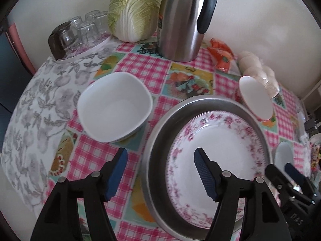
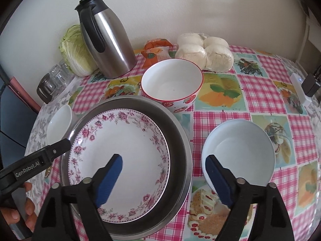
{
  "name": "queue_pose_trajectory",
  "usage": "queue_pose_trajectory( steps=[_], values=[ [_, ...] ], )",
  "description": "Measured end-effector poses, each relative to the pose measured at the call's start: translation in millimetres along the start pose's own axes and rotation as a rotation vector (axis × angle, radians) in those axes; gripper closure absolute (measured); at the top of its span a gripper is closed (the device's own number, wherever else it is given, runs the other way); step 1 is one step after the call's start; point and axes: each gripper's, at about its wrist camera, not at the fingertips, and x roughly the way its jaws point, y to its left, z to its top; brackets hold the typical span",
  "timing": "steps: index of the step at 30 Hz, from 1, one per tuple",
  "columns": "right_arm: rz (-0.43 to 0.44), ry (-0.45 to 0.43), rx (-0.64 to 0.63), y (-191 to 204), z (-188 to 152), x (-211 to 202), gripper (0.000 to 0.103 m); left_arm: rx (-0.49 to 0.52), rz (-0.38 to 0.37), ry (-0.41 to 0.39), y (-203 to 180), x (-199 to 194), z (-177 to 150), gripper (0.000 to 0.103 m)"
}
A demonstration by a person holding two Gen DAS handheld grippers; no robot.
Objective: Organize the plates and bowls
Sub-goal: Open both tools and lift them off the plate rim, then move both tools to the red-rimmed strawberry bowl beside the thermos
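A pink-flowered plate [image 1: 212, 148] [image 2: 124, 152] lies inside a round steel pan [image 1: 160, 144] [image 2: 176, 140]. A white square bowl [image 1: 114, 106] [image 2: 59, 124] stands left of the pan. A red-rimmed strawberry bowl [image 2: 172, 82] [image 1: 255, 98] stands behind it. A pale blue bowl [image 2: 240, 150] [image 1: 283, 154] stands to its right. My left gripper [image 1: 160, 172] is open and empty, straddling the pan's left rim. My right gripper [image 2: 164, 177] is open and empty, spanning the pan's right rim, one finger over the plate, the other at the blue bowl's near rim.
A steel thermos jug [image 1: 184, 20] [image 2: 108, 38], a napa cabbage [image 1: 134, 10], upturned glasses on a tray [image 1: 80, 34], an orange packet [image 2: 156, 54] and bagged buns [image 2: 204, 50] line the back by the wall. A checked tablecloth [image 2: 220, 108] covers the table.
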Motion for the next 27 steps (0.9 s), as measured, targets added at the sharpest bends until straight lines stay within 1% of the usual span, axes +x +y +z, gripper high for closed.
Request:
queue_pose_trajectory(
  steps=[1,3,5,6,7,10,14,16,22,27],
  values=[
    [-0.001,-0.002,-0.001,0,0,0,0.012,-0.001,0.005,0.003,1,1,0,0.033],
    [0.000,-0.005,-0.002,-1,0,-1,0.004,-0.001,0.015,0.008,2,2,-1,0.033],
    [0.001,-0.009,-0.005,-1,0,-1,0.002,0.001,0.027,0.009,1,3,-1,0.029],
    [0.002,-0.010,-0.006,-1,-1,-1,0.001,0.005,0.036,0.010,1,3,-1,0.022],
    [0.004,-0.012,-0.007,-1,-1,-1,0.001,0.007,0.039,0.009,0,3,-2,0.021],
    [0.014,-0.029,-0.013,-1,-1,-3,0.000,0.017,0.056,0.003,-1,3,-2,0.021],
    [0.052,-0.063,-0.023,1,-2,-7,0.000,0.036,0.089,-0.016,-1,2,-3,0.019],
    [0.048,-0.080,-0.027,2,-1,-9,0.000,0.036,0.098,-0.024,0,2,-2,0.007],
    [0.046,-0.148,-0.041,4,2,-17,0.000,0.025,0.091,-0.054,2,-2,0,0.005],
    [0.012,-0.165,-0.045,3,2,-22,0.000,0.032,0.087,-0.104,1,-8,-1,0.004]
  ],
)
